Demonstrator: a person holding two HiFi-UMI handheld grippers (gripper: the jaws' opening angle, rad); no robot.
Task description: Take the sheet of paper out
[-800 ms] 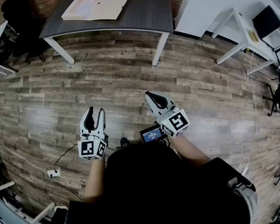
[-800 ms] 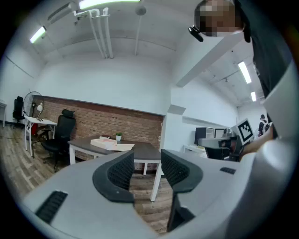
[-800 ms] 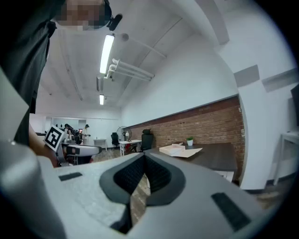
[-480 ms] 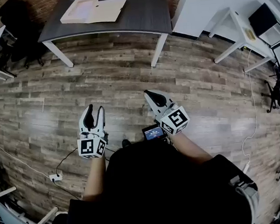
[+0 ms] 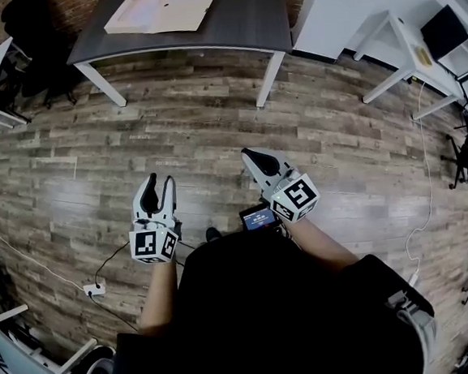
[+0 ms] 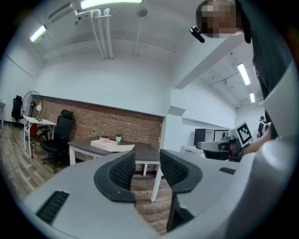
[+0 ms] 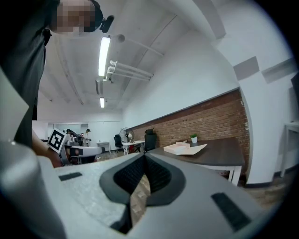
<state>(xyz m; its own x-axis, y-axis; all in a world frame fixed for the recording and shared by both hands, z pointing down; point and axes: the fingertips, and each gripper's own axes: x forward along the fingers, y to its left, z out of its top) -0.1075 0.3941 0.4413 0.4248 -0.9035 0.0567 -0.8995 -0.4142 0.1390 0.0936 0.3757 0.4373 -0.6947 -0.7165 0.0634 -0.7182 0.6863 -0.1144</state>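
It was an office: a desk (image 5: pixel 236 19) and swivel chair (image 6: pixel 60 133) stood ahead of the left claw (image 5: pixel 157 185).

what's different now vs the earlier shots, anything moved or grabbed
Nothing visibly moved, and nothing was taken hold of or let go. The left hand-held gripper stays open and empty, and the right hand-held gripper stays shut on nothing, both held over the wooden floor. The beige box lies untouched on the dark table.
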